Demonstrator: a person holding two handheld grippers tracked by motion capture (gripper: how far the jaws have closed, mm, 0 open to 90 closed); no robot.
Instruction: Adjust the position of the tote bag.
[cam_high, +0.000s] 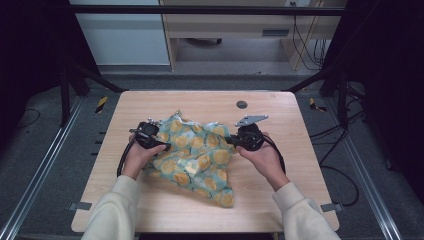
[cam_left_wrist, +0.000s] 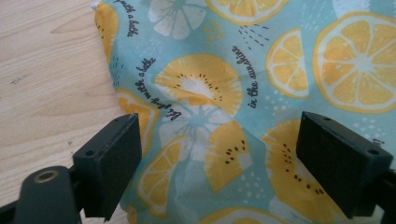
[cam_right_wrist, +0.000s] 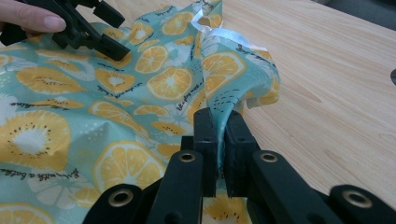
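A teal cloth (cam_high: 195, 155) printed with orange and lemon slices lies crumpled on the middle of the wooden table (cam_high: 165, 210). My left gripper (cam_high: 164, 145) is at the cloth's left edge. In the left gripper view it (cam_left_wrist: 219, 158) stands open, its jaws spread wide just above the cloth (cam_left_wrist: 261, 60), which runs under both pads. My right gripper (cam_high: 229, 140) is at the cloth's right edge. In the right gripper view it (cam_right_wrist: 222, 135) is shut on a raised fold of the cloth (cam_right_wrist: 93, 107). That view also has the left gripper (cam_right_wrist: 93, 35) at the top left.
A small dark round disc (cam_high: 241, 104) sits in the tabletop behind the cloth. Bare wood surrounds the cloth on all sides. Metal rails (cam_high: 45, 165) run along the floor on both sides of the table, and cables (cam_high: 345, 170) lie at the right.
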